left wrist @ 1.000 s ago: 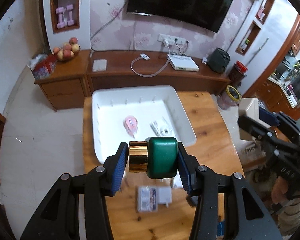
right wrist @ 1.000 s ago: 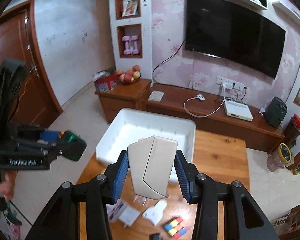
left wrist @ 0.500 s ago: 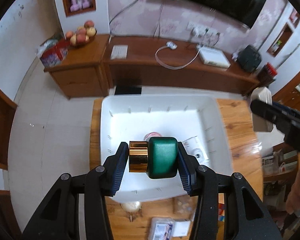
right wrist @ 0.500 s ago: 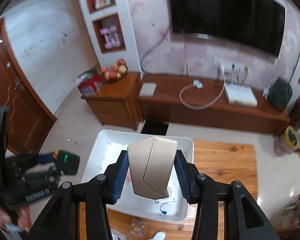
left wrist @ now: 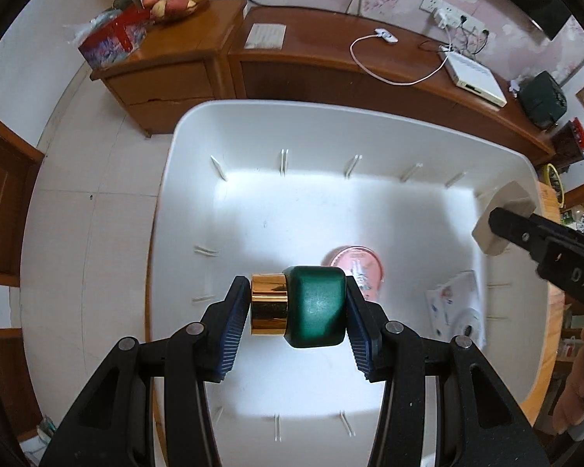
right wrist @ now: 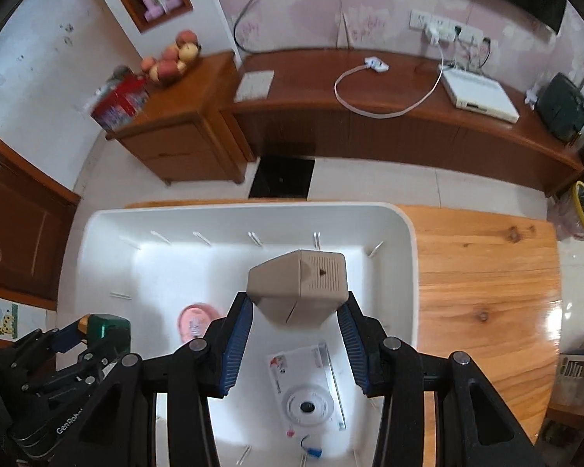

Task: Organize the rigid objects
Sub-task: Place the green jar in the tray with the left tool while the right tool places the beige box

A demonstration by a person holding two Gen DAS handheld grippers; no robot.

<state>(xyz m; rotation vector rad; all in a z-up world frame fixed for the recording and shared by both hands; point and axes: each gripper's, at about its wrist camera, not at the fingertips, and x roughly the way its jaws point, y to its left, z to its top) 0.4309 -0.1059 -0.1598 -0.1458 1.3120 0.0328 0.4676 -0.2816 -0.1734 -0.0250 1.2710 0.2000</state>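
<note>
Wooden cabinets along a pink papered wall stand behind the worktop (right wrist: pixel 482 272), on which a white bin (left wrist: pixel 163 202) is set. A green bottle with a gold cap (left wrist: pixel 299 310) is clamped sideways in the left claw (left wrist: pixel 298 313), gold end against one pad and green base against the other, above the bin's floor. A beige angular device (right wrist: pixel 298 286) is clamped in the right claw (right wrist: pixel 295 325), likewise over the bin. Below them, a pink round case (left wrist: pixel 356 266) and a white packaged item (right wrist: pixel 309 385) lie on the bin floor. Several risks are judged from this arrangement. The bottle is gripped end to end on smooth surfaces, so slippage or rotation may be caused by a sudden stop. If it is released from height, a bounce or roll across the bin floor may be expected, and the pink case just beside it may be struck. The beige device is held by its tapered lower part; it may tip on release and land on the white package. Both claws are worked over one bin, so a collision between them is possible.
</note>
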